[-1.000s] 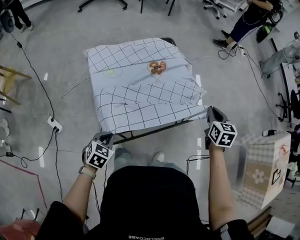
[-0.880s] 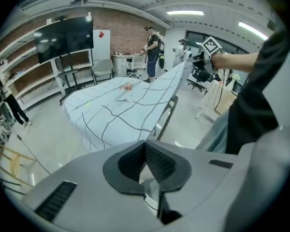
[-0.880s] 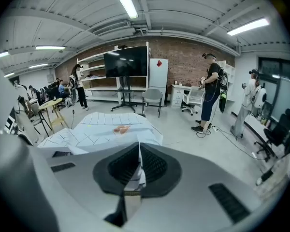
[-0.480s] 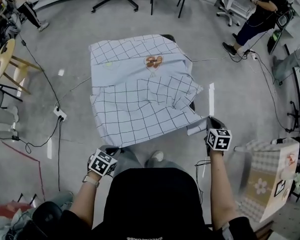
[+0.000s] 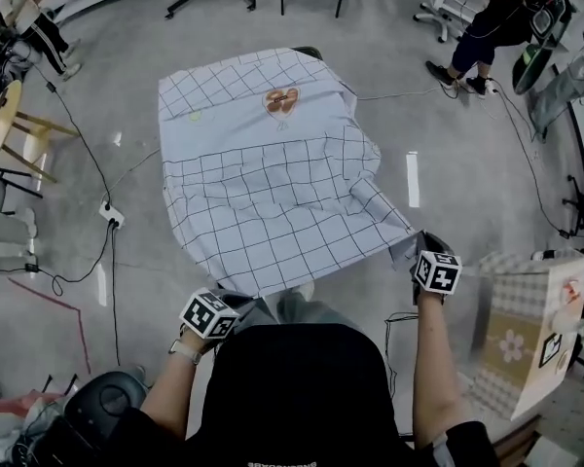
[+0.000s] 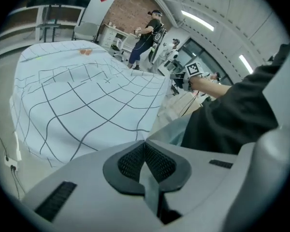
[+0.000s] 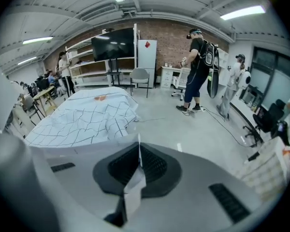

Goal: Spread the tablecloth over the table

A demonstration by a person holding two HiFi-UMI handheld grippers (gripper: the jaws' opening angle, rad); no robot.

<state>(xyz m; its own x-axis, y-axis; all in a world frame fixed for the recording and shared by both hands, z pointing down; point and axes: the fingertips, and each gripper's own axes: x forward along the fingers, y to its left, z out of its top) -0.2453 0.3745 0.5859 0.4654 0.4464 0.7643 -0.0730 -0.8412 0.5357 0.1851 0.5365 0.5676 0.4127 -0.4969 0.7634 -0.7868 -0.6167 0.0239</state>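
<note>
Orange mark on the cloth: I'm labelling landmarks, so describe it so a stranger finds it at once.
Find the pale blue, dark-gridded tablecloth draped mid-floor. Near its far edge, towards the top of the head view, lies the orange heart-shaped mark. It is the only vivid spot; the yellowish mark to its left is faint.

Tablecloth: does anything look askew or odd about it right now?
Yes. The tablecloth isn't flat: a fold runs across its middle, and its right edge is bunched and folded over near the corner.
</note>
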